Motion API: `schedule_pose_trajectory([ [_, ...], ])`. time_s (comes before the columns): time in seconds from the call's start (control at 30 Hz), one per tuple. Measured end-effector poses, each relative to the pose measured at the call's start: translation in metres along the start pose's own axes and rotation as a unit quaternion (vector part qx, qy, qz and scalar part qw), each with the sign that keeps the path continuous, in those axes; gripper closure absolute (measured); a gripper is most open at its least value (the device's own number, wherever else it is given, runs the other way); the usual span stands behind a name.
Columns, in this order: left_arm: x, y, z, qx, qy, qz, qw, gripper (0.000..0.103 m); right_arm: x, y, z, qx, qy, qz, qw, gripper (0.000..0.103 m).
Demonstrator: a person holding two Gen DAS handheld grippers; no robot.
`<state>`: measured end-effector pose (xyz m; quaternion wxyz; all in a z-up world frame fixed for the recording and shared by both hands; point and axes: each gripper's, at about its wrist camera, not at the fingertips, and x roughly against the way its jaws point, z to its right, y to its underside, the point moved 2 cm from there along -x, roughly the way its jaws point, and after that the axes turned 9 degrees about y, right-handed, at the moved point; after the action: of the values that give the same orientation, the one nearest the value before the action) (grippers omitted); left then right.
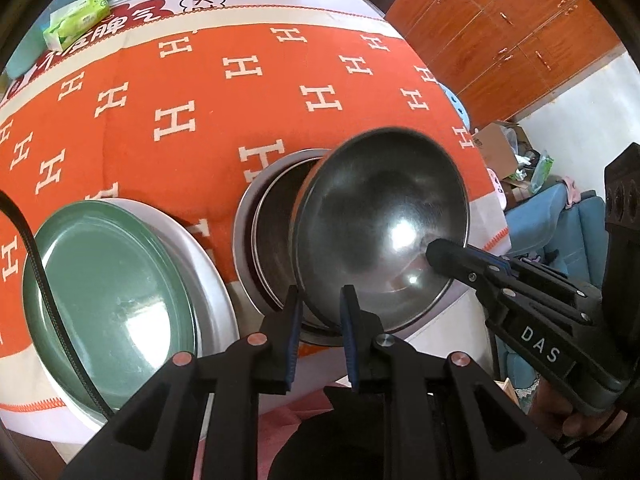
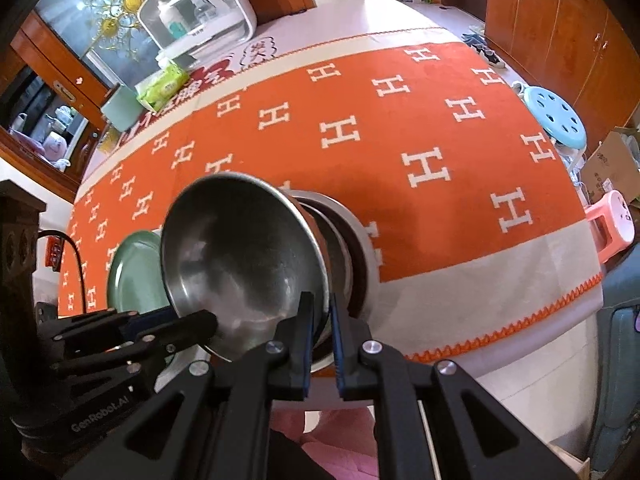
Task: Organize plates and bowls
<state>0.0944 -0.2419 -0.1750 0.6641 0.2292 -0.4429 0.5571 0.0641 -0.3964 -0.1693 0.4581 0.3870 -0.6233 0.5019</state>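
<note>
While the glossy green plate already lies nested on a white plate at near left, the steel bowl hangs tilted over the stacked bowls. Left gripper and right gripper both pinch its thin rim (smooth, mirror-bright), not yet seated, above the woven orange tabletop.

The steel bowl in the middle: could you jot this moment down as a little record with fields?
held item: steel bowl, tilted, lifted on edge
left gripper: fingers clamp the bowl's near rim
right gripper: fingers clamp the rim too
beneath: stack of steel bowls on the orange H-pattern cloth
beside: green plate on a white plate
far end: tissue pack
</note>
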Motion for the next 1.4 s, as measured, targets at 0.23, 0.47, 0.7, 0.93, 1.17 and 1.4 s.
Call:
schedule_pose_trajectory([
  [0.23, -0.005, 0.0, -0.005, -0.002, -0.013, -0.017, 0.9998, 0.084, -0.005, 0.003, 0.001, -0.014, 0.004, -0.01, 1.0, 0.094],
  [0.47, 0.003, -0.008, -0.006, -0.04, 0.006, 0.0, 0.9992, 0.07, -0.001, 0.005, 0.002, -0.051, 0.002, 0.004, 0.999, 0.088],
  [0.7, 0.017, -0.02, -0.004, -0.087, 0.028, 0.005, 0.9958, 0.061, 0.015, 0.008, 0.001, -0.11, 0.005, 0.036, 0.993, 0.088],
  [0.93, 0.039, -0.034, -0.002, -0.131, 0.049, 0.035, 0.9895, 0.05, 0.036, 0.012, -0.013, -0.13, 0.016, 0.084, 0.988, 0.088],
  [1.17, 0.047, -0.037, -0.006, -0.137, 0.062, 0.066, 0.9864, 0.041, 0.038, 0.017, -0.031, -0.096, 0.037, 0.116, 0.988, 0.088],
  [1.4, 0.048, -0.034, -0.007, -0.12, 0.044, 0.093, 0.9875, 0.036, 0.033, 0.009, -0.032, -0.05, 0.014, 0.134, 0.99, 0.088],
])
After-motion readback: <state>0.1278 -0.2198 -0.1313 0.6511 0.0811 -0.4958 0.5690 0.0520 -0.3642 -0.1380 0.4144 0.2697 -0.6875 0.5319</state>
